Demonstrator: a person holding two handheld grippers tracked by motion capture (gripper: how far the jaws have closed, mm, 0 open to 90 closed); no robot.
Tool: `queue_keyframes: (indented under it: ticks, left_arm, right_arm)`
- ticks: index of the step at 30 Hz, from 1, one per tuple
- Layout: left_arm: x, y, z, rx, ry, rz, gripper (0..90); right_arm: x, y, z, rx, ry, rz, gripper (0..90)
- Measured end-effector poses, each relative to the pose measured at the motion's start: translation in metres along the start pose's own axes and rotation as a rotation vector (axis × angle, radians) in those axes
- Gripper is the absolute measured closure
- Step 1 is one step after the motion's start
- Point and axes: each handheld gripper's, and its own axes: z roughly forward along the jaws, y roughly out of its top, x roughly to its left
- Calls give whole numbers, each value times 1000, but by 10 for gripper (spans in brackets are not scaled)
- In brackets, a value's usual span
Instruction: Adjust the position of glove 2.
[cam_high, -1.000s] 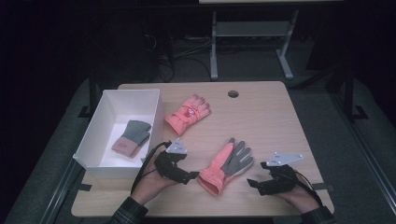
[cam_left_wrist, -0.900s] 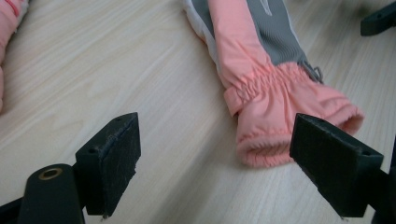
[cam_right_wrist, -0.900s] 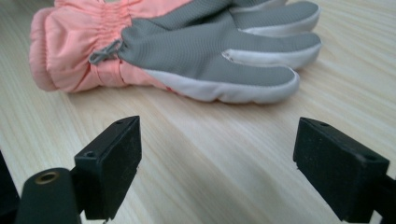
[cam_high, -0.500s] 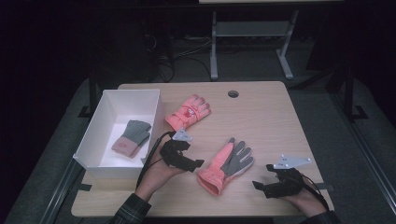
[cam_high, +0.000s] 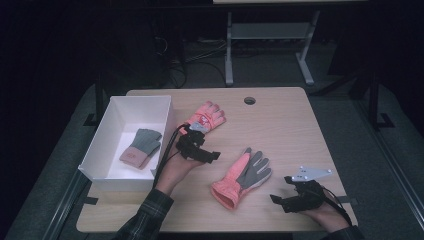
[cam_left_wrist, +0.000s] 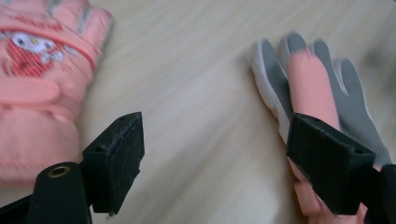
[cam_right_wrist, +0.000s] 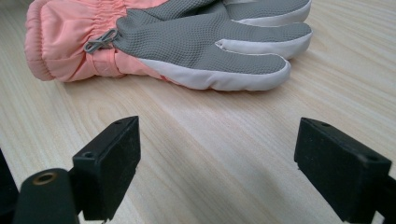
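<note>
Salmon-pink glove (cam_high: 242, 177) with grey textured palm and white trim. Other pink glove (cam_high: 204, 117) with a white cartoon face on a red patch. White box (cam_high: 101, 138), pale wood-grain bench (cam_high: 290, 130), black fingers (cam_left_wrist: 119, 158).

A pale wooden worktop (cam_high: 280, 125) with a round cable hole (cam_high: 249, 100) stands on dark grey floor (cam_high: 350, 115). Behind it — in deep shadow — a grey metal stand (cam_high: 267, 35) rises, loose cables (cam_high: 195, 55) tangled beside it.
</note>
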Motion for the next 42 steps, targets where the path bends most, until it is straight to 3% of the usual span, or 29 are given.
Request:
queue_keyframes:
  ticks: [4,10,13,24,29,38,42]
  left_arm:
    - [12,15,7,-40,37,-15,237]
    - [37,32,24,-27,119,-25,276]
    - [51,38,34,-7,176,-9,284]
    - [81,49,66,60,271,-62,304]
    - [91,45,74,74,284,-84,320]
    - [98,39,82,119,305,-73,561]
    - [98,40,81,121,295,-81,769]
  right_arm:
    - [-1,0,0,-2,1,-2,142]
    - [-1,0,0,-3,9,2,142]
    - [-1,0,0,0,13,-5,142]
    - [-3,-1,1,-3,23,-1,143]
    - [-4,-1,0,-7,26,10,143]
    - [-5,-2,0,-4,28,11,144]
    - [-4,-2,-1,-3,28,14,145]
